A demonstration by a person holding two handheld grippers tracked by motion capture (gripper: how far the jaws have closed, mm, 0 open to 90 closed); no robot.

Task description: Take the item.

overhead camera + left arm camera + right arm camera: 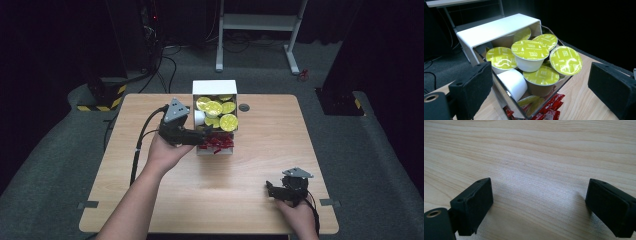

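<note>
Pale wood table (250, 170) under me, dark room behind. My left gripper (192, 136) hangs released, jaws wide, at the near-left side of the clear box (506, 96) by the table's far edge — yellow-lidded capsules (530, 50) heaped in it, red sachets (549, 111) below. My right gripper (280, 192) sits near the near-right corner, jaws spread over bare wood — nothing held.

pod lids (530, 49) (print blurred), nothing readable
</note>
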